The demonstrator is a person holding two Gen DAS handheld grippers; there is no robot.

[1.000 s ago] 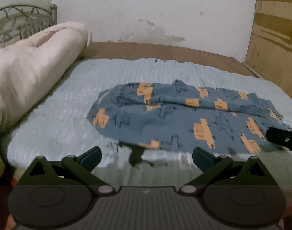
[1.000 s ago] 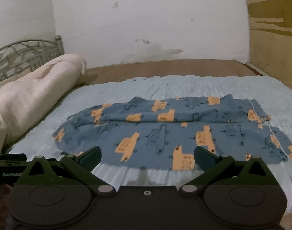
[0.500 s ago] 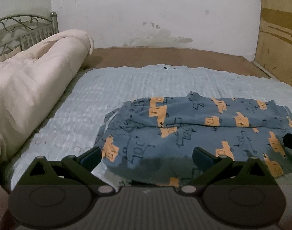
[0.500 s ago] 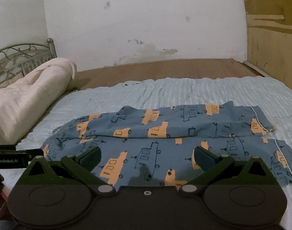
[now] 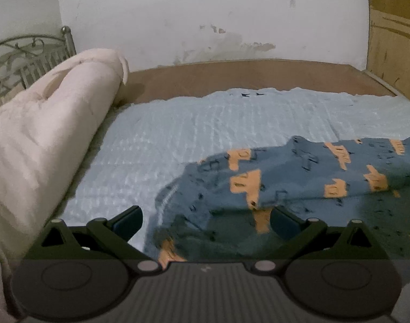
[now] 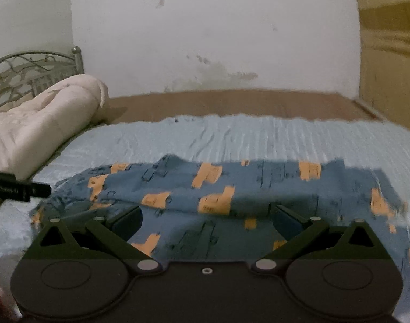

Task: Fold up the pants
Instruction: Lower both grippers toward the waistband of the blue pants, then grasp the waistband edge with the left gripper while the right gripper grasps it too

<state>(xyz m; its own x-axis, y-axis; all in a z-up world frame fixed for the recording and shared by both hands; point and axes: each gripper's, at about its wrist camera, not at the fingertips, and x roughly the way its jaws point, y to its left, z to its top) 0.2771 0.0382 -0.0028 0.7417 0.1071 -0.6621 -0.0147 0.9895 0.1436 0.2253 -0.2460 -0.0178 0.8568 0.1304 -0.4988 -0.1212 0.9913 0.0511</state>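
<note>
Blue pants with orange vehicle prints (image 5: 299,185) lie flat across the light blue bed sheet (image 5: 205,123), legs side by side. They also show in the right wrist view (image 6: 232,188). My left gripper (image 5: 206,222) is open and empty, low over the pants' left end. My right gripper (image 6: 206,222) is open and empty, low over the near leg around its middle. The left gripper's body (image 6: 19,187) shows at the left edge of the right wrist view.
A rolled cream blanket (image 5: 43,140) lies along the bed's left side, in front of a metal headboard (image 5: 22,53). A brown bed board (image 5: 245,78) and white wall stand behind. A wooden panel (image 5: 393,40) is at the right.
Both grippers have moved forward and down toward the pants, which now fill more of each view. Both stay open.
</note>
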